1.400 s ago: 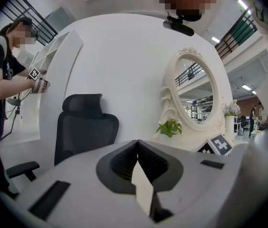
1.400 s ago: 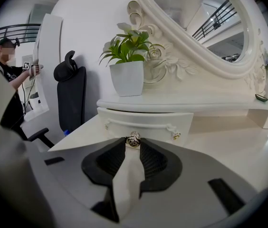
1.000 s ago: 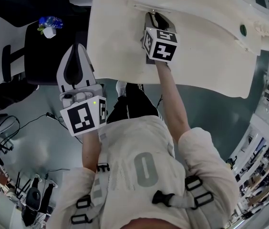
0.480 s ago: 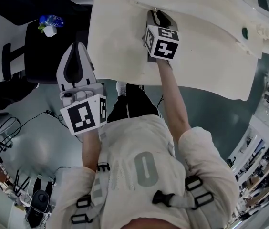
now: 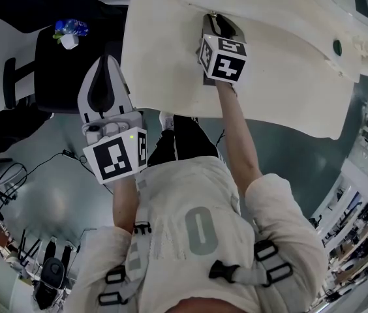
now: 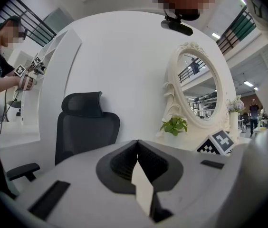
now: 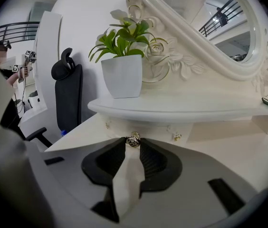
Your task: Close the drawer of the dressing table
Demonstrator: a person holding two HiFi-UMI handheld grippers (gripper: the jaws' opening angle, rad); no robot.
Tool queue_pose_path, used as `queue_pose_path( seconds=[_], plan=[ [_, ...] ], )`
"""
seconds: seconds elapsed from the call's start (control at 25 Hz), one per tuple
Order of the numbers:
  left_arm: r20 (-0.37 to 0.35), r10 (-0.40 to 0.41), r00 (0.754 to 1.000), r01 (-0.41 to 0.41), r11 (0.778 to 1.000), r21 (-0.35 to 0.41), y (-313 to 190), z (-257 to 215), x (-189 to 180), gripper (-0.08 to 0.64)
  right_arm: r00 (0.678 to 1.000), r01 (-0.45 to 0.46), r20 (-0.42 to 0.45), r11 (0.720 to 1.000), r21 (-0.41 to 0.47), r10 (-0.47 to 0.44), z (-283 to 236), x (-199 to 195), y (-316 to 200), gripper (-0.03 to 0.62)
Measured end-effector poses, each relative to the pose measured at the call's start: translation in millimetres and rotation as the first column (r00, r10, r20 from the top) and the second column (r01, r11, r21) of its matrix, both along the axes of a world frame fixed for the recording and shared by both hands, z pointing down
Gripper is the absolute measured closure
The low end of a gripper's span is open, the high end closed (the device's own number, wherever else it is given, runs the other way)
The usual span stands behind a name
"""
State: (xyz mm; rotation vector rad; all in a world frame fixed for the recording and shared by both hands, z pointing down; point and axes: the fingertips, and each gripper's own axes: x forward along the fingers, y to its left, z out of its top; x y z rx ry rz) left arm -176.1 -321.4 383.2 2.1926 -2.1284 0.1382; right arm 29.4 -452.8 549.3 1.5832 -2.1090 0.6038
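At drawer (image 7: 149,128) front: right tongs (image 7: 133,144) clamped on knob (image 7: 133,139)
Head view: right tongs nearer, 12 o'clock on worktop (image 5: 288,77); left tongs (image 5: 105,60) off its edge, 9 o'clock. Left gripper view: closed on nothing. Right gripper view: drawer dead ahead, push along tongs axis.

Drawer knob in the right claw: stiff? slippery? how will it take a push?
The drawer knob looks like small, rounded, shiny metal: probably rigid but slippery. The right claw pinches it only at the tips, so it may slip off. It sits fixed on the drawer front, so a push likely goes straight into it.
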Motion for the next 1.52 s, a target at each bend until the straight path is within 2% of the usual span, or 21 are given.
queue_pose_path(
  seconds=[0.12, 0.32, 0.48, 0.64, 0.8, 0.96, 1.04, 1.12, 1.2, 1.24, 1.32, 1.52],
  plan=[
    [0.000, 0.003, 1.000, -0.003, 1.000, 0.003, 1, -2, 1, 0.540, 1.000, 0.006, 0.015, 1.000, -0.007, -0.006, 0, 0, 0, 0.486],
    [0.003, 0.010, 1.000, -0.010, 1.000, 0.022, 10, -10, 3, 0.540, 0.995, -0.020, 0.102, 0.999, -0.028, 0.023, -5, 2, 2, 0.480],
    [0.007, 0.012, 1.000, -0.012, 0.999, 0.050, 26, -22, 3, 0.540, 0.997, -0.021, 0.077, 0.999, 0.041, 0.018, -31, 3, 11, 0.480],
    [0.013, 0.019, 1.000, -0.020, 0.995, 0.100, 46, -44, 4, 0.540, 0.999, -0.006, 0.037, 0.988, 0.151, 0.000, -80, 1, 26, 0.482],
    [0.016, 0.029, 0.999, -0.031, 0.990, 0.137, 75, -66, 4, 0.540, 1.000, 0.014, 0.011, 0.962, 0.274, -0.018, -140, -1, 62, 0.500],
    [0.023, 0.042, 0.999, -0.046, 0.983, 0.177, 101, -87, 8, 0.540, 0.999, 0.011, 0.023, 0.920, 0.392, -0.022, -199, 2, 106, 0.528],
    [0.029, 0.056, 0.998, -0.061, 0.976, 0.207, 110, -97, 10, 0.540, 0.999, 0.005, 0.030, 0.888, 0.460, -0.021, -227, 5, 128, 0.546],
    [0.029, 0.069, 0.997, -0.074, 0.971, 0.228, 120, -104, 12, 0.540, 0.999, 0.010, 0.031, 0.845, 0.535, -0.032, -250, 5, 154, 0.583],
    [0.031, 0.081, 0.996, -0.086, 0.968, 0.235, 131, -107, 14, 0.540, 0.999, 0.020, 0.025, 0.804, 0.594, -0.043, -262, 5, 180, 0.583],
    [0.035, 0.088, 0.996, -0.093, 0.967, 0.236, 136, -108, 16, 0.540, 0.999, 0.019, 0.023, 0.794, 0.608, -0.041, -264, 7, 192, 0.583],
    [0.041, 0.102, 0.994, -0.109, 0.966, 0.235, 146, -108, 19, 0.540, 0.999, 0.015, 0.023, 0.790, 0.612, -0.036, -262, 11, 213, 0.583],
    [0.047, 0.135, 0.990, -0.142, 0.959, 0.245, 160, -108, 29, 0.540, 0.998, 0.028, 0.029, 0.811, 0.585, -0.055, -246, 13, 255, 0.583]
  ],
)
